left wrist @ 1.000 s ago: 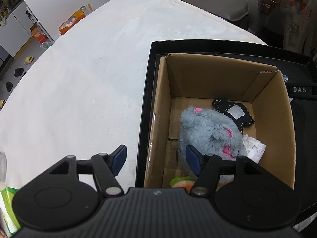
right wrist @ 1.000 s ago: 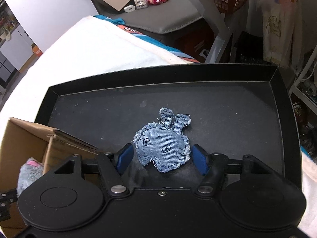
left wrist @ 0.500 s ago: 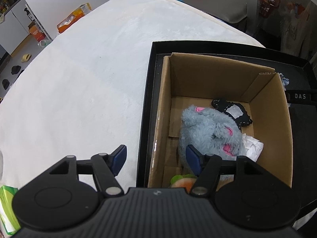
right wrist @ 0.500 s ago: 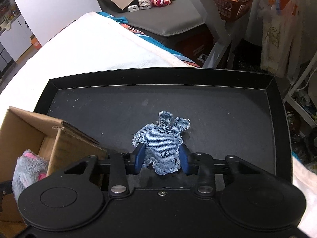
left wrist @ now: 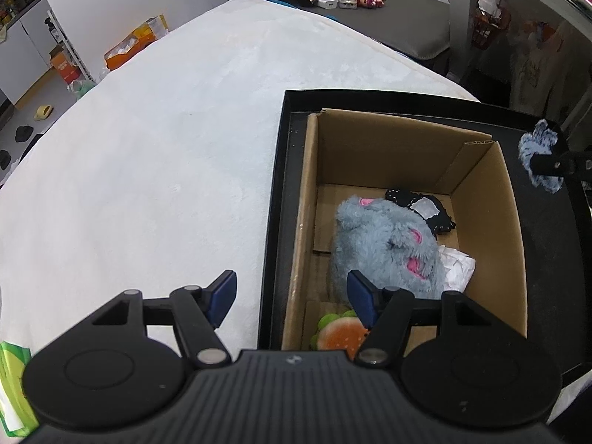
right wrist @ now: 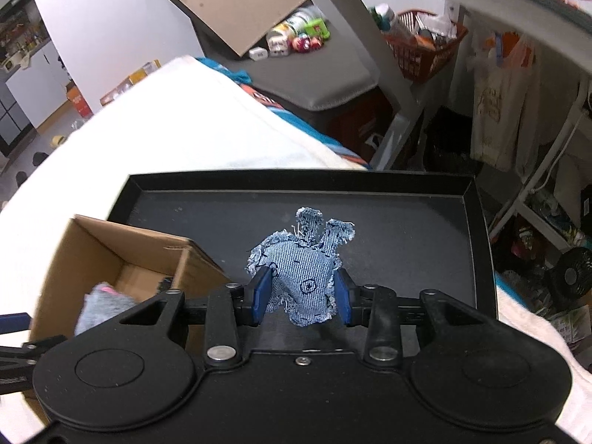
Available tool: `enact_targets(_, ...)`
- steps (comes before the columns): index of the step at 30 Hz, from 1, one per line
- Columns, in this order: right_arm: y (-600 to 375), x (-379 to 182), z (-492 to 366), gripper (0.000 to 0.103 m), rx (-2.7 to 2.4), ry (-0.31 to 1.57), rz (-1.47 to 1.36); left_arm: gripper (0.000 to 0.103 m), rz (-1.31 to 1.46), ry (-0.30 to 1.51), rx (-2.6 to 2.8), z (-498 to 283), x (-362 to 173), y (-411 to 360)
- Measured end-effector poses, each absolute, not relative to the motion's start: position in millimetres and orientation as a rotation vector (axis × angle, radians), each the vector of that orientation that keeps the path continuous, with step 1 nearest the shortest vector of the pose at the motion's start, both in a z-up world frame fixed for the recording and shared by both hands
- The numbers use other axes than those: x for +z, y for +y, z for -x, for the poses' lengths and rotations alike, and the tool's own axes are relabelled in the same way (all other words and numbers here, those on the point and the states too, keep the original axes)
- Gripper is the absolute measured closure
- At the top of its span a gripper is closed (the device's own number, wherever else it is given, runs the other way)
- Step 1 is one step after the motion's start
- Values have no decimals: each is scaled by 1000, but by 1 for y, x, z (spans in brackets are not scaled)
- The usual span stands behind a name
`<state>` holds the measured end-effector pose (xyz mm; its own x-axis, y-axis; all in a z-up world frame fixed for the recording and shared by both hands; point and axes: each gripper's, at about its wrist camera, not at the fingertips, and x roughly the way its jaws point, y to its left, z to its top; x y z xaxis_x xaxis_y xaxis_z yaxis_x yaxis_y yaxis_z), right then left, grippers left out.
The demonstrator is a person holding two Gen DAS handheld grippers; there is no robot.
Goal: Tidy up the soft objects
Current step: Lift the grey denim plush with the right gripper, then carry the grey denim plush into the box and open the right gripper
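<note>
One cardboard box (left wrist: pixel 388 155), one black tray (right wrist: pixel 477 229), five soft objects, two hand-held grippers.

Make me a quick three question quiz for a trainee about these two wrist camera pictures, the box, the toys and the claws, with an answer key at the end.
1. True or false: the right claw is shut on the denim bunny.
2. Which lies inside the cardboard box? A) grey plush mouse B) red basket C) green bottle
3. Fill in: the cardboard box stands in a black ____.

Key:
1. True; both pads press its sides.
2. A; beside it lie a black dotted piece and an orange-and-green plush. The left claw is open above the box's left wall.
3. Tray.
</note>
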<state>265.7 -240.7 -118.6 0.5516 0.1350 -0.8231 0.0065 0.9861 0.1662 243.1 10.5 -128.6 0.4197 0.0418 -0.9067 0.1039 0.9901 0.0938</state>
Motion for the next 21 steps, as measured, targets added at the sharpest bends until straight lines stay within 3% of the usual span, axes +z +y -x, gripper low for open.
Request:
enact_targets(11, -207, -73, -251, 67, 161, 914, -133, 42, -96, 1130, -62, -230, -125, 27)
enact_targets(21, -168, -66, -246, 67, 240, 929, -121, 48, -78, 1142, -88, -224, -132, 35)
